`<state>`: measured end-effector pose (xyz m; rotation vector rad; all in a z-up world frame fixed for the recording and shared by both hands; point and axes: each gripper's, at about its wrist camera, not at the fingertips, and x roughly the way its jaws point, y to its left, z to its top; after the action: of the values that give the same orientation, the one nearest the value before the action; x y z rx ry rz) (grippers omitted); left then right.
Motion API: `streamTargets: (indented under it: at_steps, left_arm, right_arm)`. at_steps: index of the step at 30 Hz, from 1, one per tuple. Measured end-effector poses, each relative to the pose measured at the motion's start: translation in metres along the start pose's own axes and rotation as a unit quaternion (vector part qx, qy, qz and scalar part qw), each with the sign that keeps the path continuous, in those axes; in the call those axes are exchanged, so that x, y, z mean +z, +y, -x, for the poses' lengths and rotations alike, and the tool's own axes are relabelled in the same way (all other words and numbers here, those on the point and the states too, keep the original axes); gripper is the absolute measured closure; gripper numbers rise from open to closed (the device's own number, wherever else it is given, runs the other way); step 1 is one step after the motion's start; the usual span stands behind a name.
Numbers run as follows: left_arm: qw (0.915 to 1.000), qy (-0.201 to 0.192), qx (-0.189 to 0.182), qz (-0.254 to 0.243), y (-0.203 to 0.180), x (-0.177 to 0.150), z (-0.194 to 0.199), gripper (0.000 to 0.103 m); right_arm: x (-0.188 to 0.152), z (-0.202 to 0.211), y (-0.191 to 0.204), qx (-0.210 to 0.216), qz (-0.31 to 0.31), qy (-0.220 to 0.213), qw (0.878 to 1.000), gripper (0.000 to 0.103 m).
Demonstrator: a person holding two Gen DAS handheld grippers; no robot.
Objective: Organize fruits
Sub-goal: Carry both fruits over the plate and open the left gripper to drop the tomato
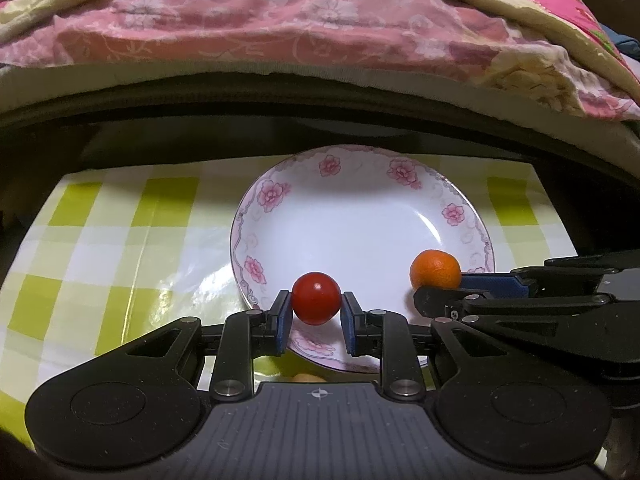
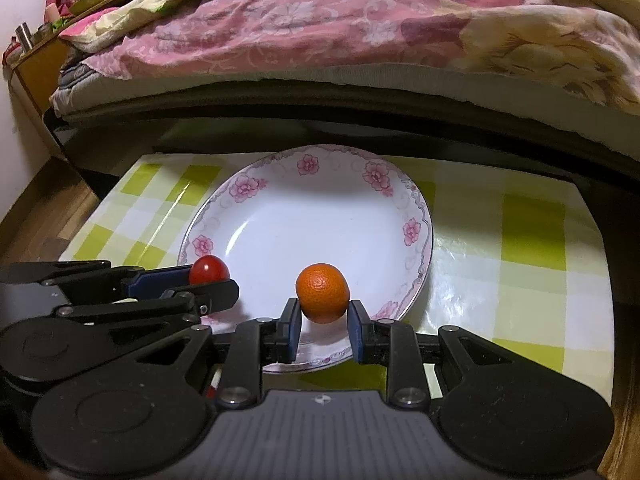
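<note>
Floral quilt, checked tablecloth, perhaps vinyl.

Each gripper, left and right, is matte black with 2 blue-padded fingers. Silver screws dot the linkage arms. A ribbed grey plate with a small crosshair mark sits between 2 round black housings.

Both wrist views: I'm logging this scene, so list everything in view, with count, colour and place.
Plate: one, white with pink flowers, on the cloth, centre.
Cloth: one, green and white check, under the plate.
Red fruit: one, red, round, held above the plate's near rim.
Orange: one, orange, held above the plate's near rim.
Bedding: pink and cream floral, heaped on the bed behind.
Left tool: black with blue pads, shut on the red fruit.
Right tool: black with blue pads, shut on the orange.
</note>
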<state>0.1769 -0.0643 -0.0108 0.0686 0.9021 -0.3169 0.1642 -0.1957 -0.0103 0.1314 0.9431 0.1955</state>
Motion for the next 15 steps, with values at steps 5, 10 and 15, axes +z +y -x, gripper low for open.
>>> streamTargets:
  at_steps: [5, 10, 15]
  left_arm:
    - [0.9999, 0.0, 0.008, -0.007, -0.0028, 0.0009, -0.0013, 0.071]
    - [0.9998, 0.0, 0.014, -0.011, -0.0038, 0.0013, -0.0032, 0.069]
    - [0.9998, 0.0, 0.017, -0.013, -0.0044, 0.0013, -0.003, 0.068]
  right_arm:
    - [0.0005, -0.0019, 0.0008, -0.002, 0.005, -0.002, 1.0, 0.074]
    - [0.0007, -0.0025, 0.003, -0.008, 0.016, -0.002, 1.0, 0.074]
    - [0.0011, -0.0024, 0.003, -0.011, 0.02, -0.002, 1.0, 0.074]
